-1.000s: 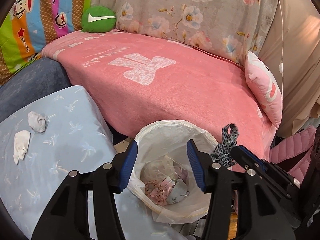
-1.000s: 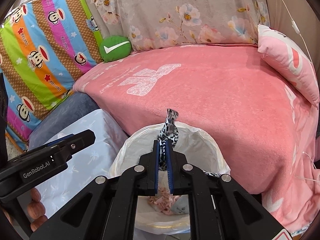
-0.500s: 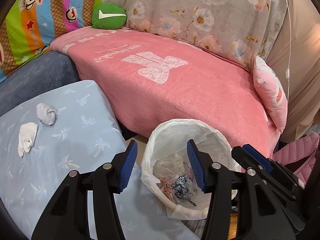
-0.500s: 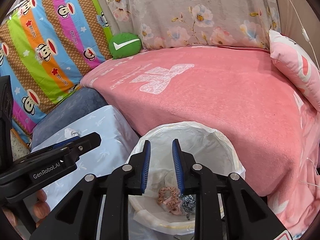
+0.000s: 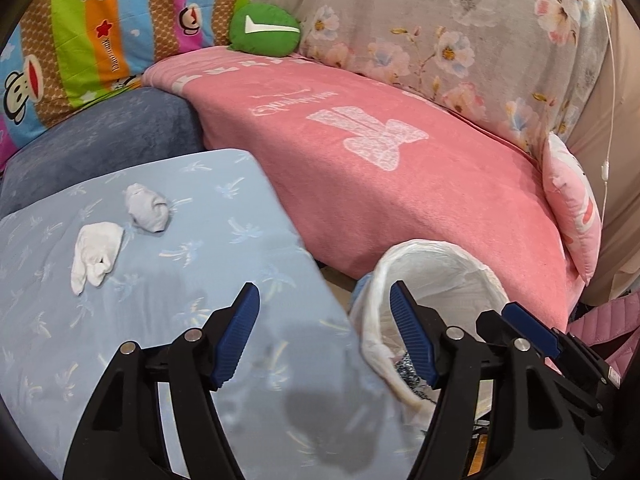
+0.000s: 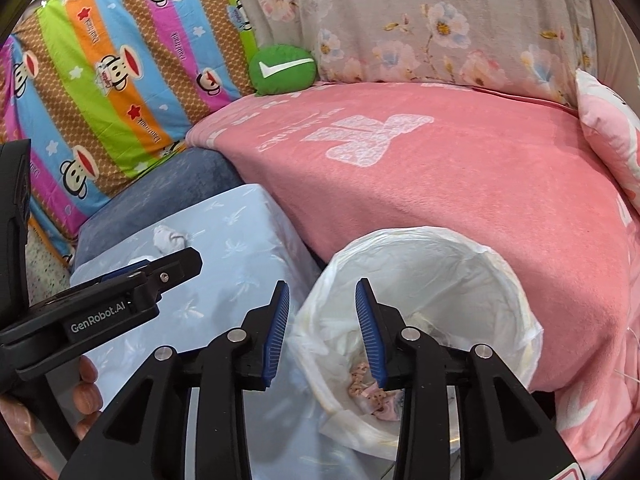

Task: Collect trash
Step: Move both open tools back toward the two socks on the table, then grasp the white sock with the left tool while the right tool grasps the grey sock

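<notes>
Left to right, left wrist view: a striped cartoon-monkey cloth [image 5: 80, 36] hangs at the far left above a dark blue cushion [image 5: 100, 148]; below it, a pale blue palm-print cover [image 5: 120, 320] carries two pieces of trash, a white crumpled wad [image 5: 96, 256] and, just beside it toward the upper right, a greyish crumpled wad [image 5: 146, 210]. The left gripper [image 5: 324, 332] hangs above the cover's right edge, its blue-padded jaws spread wide with nothing between them. A green check-mark cushion [image 5: 266, 30] rests at the back of the pink blanket [image 5: 400, 184], under a floral sheet [image 5: 460, 40]. The trash bin [image 5: 440, 256], lined with a white bag, stands between the blue cover and the blanket; a leopard-print scrap [image 5: 408, 368] lies inside it, partly hidden by the right-hand finger. A pink pillow [image 5: 572, 208] leans at the far right. Right wrist view: the left gripper's body enters at lower left, and the greyish wad [image 6: 168, 238] shows beyond it. The right gripper [image 6: 322, 332] hovers at the bin's [image 6: 512, 280] near-left rim, jaws parted and empty; pink crumpled trash [image 6: 372, 392] lies at the bin's bottom.
</notes>
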